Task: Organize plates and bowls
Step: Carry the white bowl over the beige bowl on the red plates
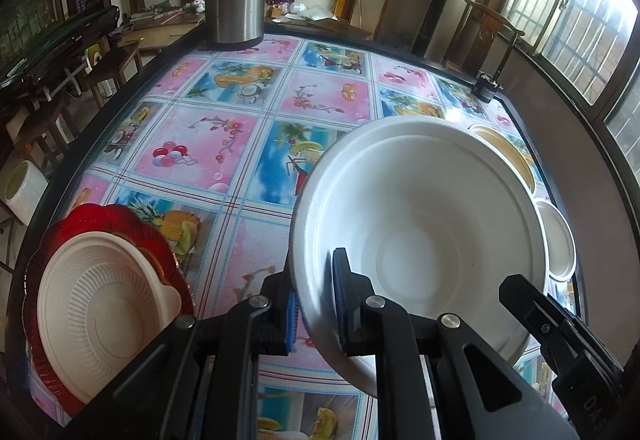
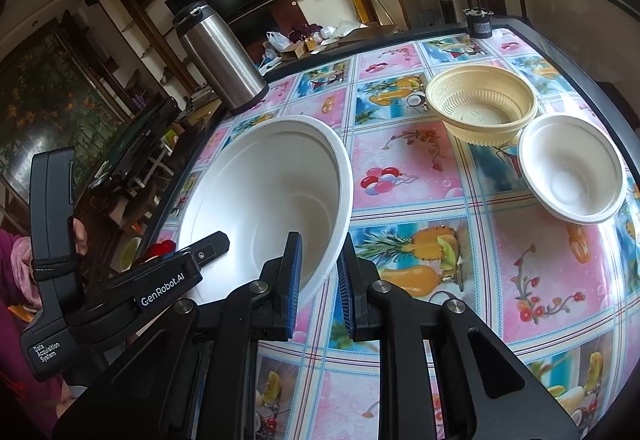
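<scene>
Both grippers pinch the big white bowl (image 1: 420,224): the left gripper (image 1: 314,304) grips its left rim, the right gripper (image 2: 318,280) its right rim, above the table (image 2: 420,176).

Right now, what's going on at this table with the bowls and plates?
A person is holding one large white bowl with both grippers: the left gripper pinches one side of its rim, and the right gripper pinches the opposite side. The bowl is tilted. A beige ribbed bowl and a small white bowl sit apart on the patterned table. On the left side, a cream plate lies on a red plate.
</scene>
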Motion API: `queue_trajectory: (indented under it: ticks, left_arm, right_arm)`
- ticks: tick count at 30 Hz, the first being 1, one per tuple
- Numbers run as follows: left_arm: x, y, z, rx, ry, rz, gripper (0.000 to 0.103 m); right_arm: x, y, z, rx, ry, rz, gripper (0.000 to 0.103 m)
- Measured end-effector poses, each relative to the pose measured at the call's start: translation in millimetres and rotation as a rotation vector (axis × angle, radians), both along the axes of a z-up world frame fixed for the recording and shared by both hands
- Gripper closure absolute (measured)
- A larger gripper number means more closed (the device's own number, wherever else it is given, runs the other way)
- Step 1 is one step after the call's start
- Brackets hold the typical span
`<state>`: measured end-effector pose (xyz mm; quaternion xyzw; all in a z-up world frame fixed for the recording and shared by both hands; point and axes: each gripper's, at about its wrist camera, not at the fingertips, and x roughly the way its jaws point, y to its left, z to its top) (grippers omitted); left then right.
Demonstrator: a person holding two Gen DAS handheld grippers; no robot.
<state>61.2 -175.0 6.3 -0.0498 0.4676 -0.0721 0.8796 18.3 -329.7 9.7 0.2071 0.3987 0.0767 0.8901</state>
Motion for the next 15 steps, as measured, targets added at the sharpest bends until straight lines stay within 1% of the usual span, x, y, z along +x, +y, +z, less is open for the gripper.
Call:
queue_trajectory:
  ticks: [8, 15]
  left_arm:
    - [-9.9, 16.0, 6.3, 0.020, -0.010, 0.019, 0.089]
    - [-17.3, 42.6, 9.2, 0.021, -0.007, 0.056, 0.089]
  right_arm:
    - [-5.0, 16.8, 4.0, 0.009, -0.007, 0.024, 0.086]
    - [-10.0, 42.6, 8.2, -0.003, -0.014, 0.061, 0.086]
